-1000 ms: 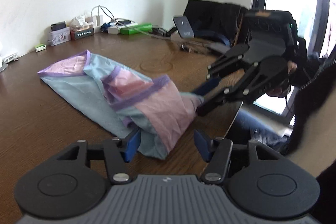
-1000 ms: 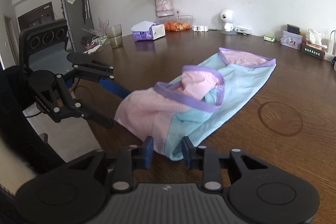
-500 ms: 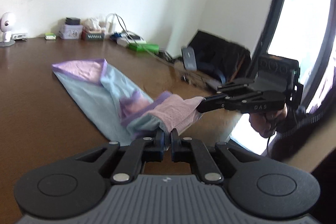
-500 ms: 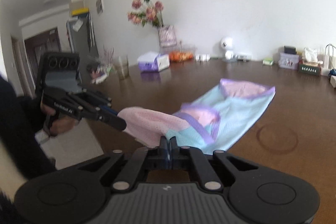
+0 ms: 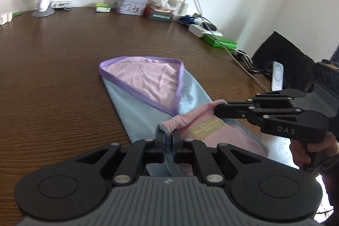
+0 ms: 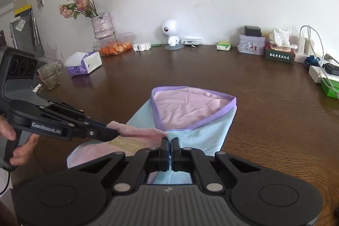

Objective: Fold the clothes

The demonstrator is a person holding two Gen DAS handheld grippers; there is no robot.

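Observation:
A pink and light-blue mesh garment [image 5: 148,86] with purple trim lies lengthwise on the brown table [image 5: 53,56]. Its near hem is lifted off the wood. My left gripper [image 5: 168,135] is shut on one corner of that hem. My right gripper [image 5: 219,106], seen from the side, is shut on the other corner. Between them the pink edge is pulled taut, and a beige label [image 5: 206,127] shows just below it. In the right wrist view the right gripper [image 6: 169,142] pinches the fabric [image 6: 190,107], and the left gripper [image 6: 113,133] holds it from the left.
Along the far wall stand a white camera figure [image 6: 171,33], a tin box [image 6: 251,43], a tissue box [image 6: 279,52] and chargers with cables [image 5: 201,24]. A vase of flowers [image 6: 101,24], a tissue pack [image 6: 84,63] and a glass [image 6: 49,75] sit at the left. A person's hand [image 6: 19,149] grips the left handle.
Both grippers went from open around the crumpled near end to shut on it. They then lifted the hem and carried it over the garment, which now lies straighter.

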